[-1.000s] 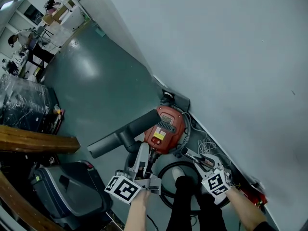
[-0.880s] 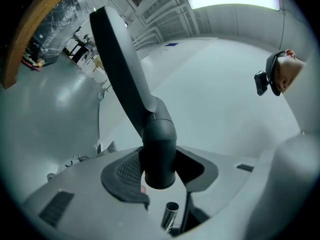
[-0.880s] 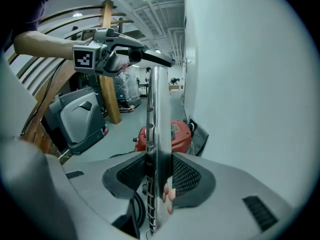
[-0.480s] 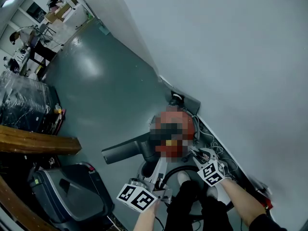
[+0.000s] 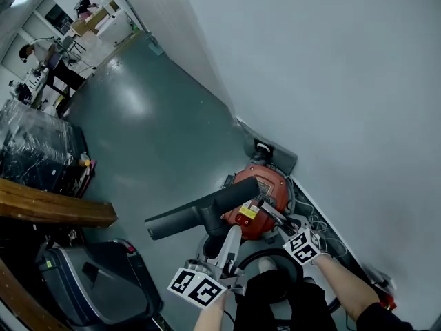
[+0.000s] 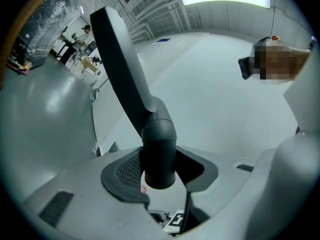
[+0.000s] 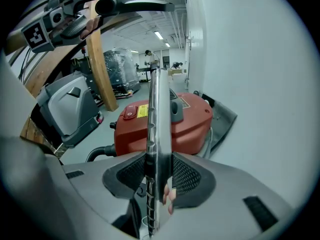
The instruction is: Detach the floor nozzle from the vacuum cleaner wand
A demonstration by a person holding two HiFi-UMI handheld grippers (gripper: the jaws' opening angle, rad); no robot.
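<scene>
The dark grey floor nozzle (image 5: 200, 211) is up off the floor. Its neck (image 6: 159, 154) sits between the pads of my left gripper (image 5: 227, 245), which is shut on it. The neck's lower end shows open, with no wand in it. Its flat head (image 6: 117, 59) points up and away. My right gripper (image 5: 286, 229) is shut on the chrome wand (image 7: 159, 129), which runs up between its pads (image 7: 187, 176). In the right gripper view the nozzle (image 7: 135, 5) hangs above the wand's tip, apart from it.
The red canister vacuum (image 5: 265, 188) stands on the grey floor by the white wall, its black hose (image 5: 241, 267) looping below. Loose cables (image 5: 324, 227) lie along the wall. A grey machine (image 5: 103, 274) and a wooden beam (image 5: 55, 209) are at the left.
Both grippers have sunk, the right one farther, carrying the wand down toward the red canister. The nozzle has stayed in my left gripper's hold and shifted slightly right.
</scene>
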